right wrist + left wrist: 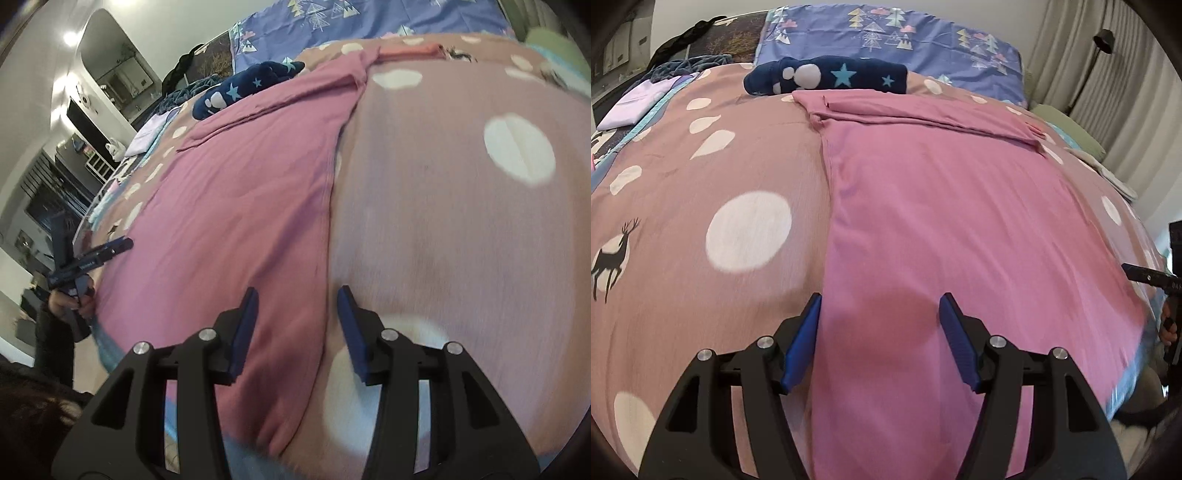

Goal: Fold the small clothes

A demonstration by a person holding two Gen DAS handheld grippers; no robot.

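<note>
No lettering can be read with confidence anywhere. In the left wrist view, the right claw (1126,268) at the far right edge carries a short pale marking on its black arm, too small and blurred to make out. In the right wrist view, the left claw (127,244) bears a similar pale mark, equally illegible.

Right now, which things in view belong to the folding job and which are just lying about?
In the job:
- pink garment, spread flat, top edge folded over
- left gripper, open over its left edge
- right gripper, open over its right edge

Lying about:
- navy star-print cloth, bundled beyond the garment
- lilac cloth at the bed's far left
- blue pillow
- spotted bedspread
</note>
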